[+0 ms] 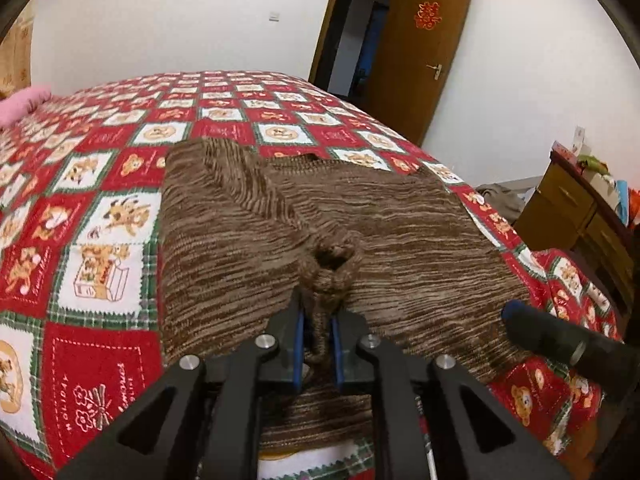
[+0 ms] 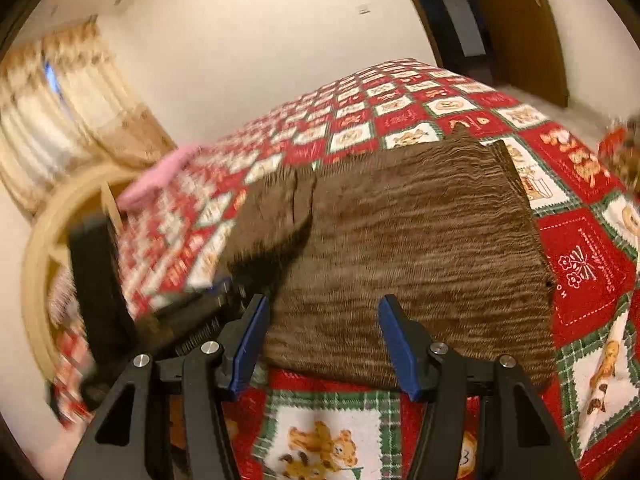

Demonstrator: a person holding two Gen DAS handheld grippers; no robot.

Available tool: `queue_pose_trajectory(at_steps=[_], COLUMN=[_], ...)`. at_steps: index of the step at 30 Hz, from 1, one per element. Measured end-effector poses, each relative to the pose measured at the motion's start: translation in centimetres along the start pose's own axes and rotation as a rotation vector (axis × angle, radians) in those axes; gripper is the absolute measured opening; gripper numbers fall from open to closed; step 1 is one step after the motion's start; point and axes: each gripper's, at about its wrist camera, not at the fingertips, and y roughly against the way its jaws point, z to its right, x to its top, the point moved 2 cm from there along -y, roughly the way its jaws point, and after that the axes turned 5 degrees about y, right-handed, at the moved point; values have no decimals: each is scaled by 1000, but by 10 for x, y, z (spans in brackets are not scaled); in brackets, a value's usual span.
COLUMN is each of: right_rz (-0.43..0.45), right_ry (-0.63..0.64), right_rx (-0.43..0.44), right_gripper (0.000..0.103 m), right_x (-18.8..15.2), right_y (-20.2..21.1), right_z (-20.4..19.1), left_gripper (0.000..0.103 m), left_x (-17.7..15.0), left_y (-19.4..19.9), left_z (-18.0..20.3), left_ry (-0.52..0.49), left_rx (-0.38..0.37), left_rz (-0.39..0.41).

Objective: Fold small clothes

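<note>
A brown striped knit sweater (image 1: pixel 400 240) lies spread on a bed with a red, white and green bear-print quilt (image 1: pixel 92 216). One sleeve is folded across its body, and my left gripper (image 1: pixel 318 316) is shut on that sleeve's cuff (image 1: pixel 332 268), holding it over the middle of the sweater. The right gripper shows at the right edge of the left wrist view (image 1: pixel 560 340). In the right wrist view the sweater (image 2: pixel 420 248) lies ahead, and my right gripper (image 2: pixel 324 320) is open and empty just above its near hem. The left gripper (image 2: pixel 192 320) shows blurred at its left.
A pink pillow (image 1: pixel 24 102) lies at the bed's far left. A brown door (image 1: pixel 416 56) stands open behind the bed. A wooden dresser (image 1: pixel 576 208) with clutter stands at the right. A curtain (image 2: pixel 60 120) and a wooden headboard (image 2: pixel 44 248) are at the left.
</note>
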Motion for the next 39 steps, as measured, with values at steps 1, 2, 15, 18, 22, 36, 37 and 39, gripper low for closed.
queue_pose_trajectory(at_steps=[1,2,15,18,22,36,37,39], right_rz=[2,-1,-100,-159,-260,-243,-216,-181], right_ry=[-40,-69,-80,-82,-74,142,162,187], right_rx=[34,58,216,242,242,185,173,156], right_gripper=[59,58,58,58,58,8,8,8], right_x=[4,6,90,101,108,126,130,137], right_y=[0,-1,-91,-132,-185,-231,-220,-201], right_z=[5,8,-3,-6,-16,-56,-56,-54], left_gripper=[17,21,9,9,9,9,9,9], left_x=[1,1,2,-2,-2,-1,0,2], left_y=[-2,-3,19,28,22,11,11,19], left_z=[1,0,-17,-18,-17,-30,-29,-16], left_ry=[4,7,107,109,109,164,155,94], left_rx=[-2,-3,-73,-81,-94,-96,-95,-96], left_rz=[-1,-3,103,142,112,65,67,99])
